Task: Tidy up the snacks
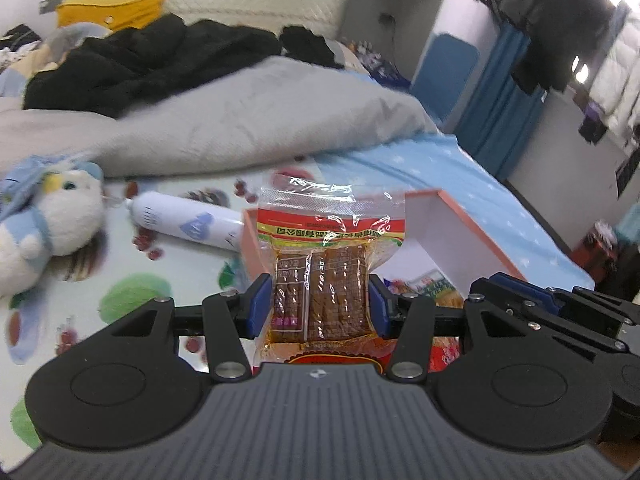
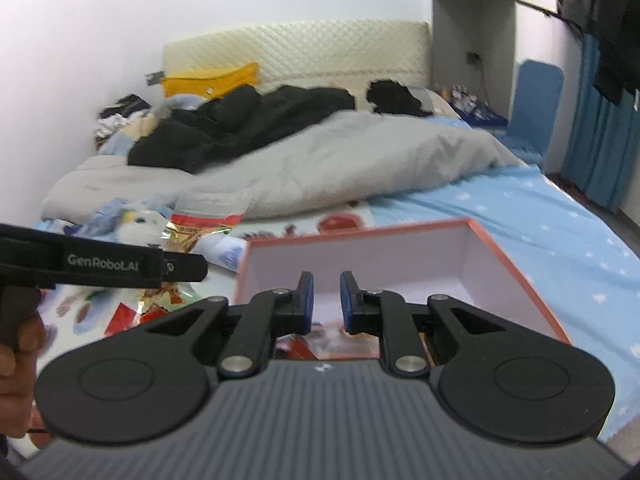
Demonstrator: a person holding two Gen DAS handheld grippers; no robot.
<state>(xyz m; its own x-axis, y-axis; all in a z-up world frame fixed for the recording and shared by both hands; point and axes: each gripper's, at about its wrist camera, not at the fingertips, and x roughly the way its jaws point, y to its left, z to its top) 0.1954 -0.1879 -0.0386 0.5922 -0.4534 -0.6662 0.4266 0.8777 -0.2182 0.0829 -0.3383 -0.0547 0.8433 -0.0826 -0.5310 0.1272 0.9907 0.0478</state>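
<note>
**Snack packet clamped in the left jaws, box waiting beyond**

Snack packet [image 1: 320, 280] sits upright between the blue pads of the left gripper [image 1: 320, 300], squeezed at both sides, so the left jaws are grasping it at about half their spread. It is a clear, crinkly plastic pouch with a red and yellow printed band and brown, flat, ribbed slabs inside. Behind it stands a shallow rectangular box [image 1: 460, 240] with a salmon-pink rim and white inner walls, resting on the bed sheet [image 1: 180, 272], which is printed with fruit shapes. More bright wrappers [image 1: 432, 288] lie just behind the right pad. A smooth white tube [image 1: 188, 222] and a fluffy plush toy [image 1: 52, 216] lie left of the box; a soft grey duvet [image 1: 248, 120] is heaped further back.

From the right wrist, the right gripper [image 2: 326, 300] hovers over the near edge of the same box [image 2: 520, 272]. Its jaws are nearly closed, a narrow gap between the blue pads, with nothing gripped. To the left, the left gripper's black arm [image 2: 104, 266] carries the glossy packet [image 2: 200, 226] above the sheet, beside the box, and a hand [image 2: 20, 344] shows at the edge.
</note>
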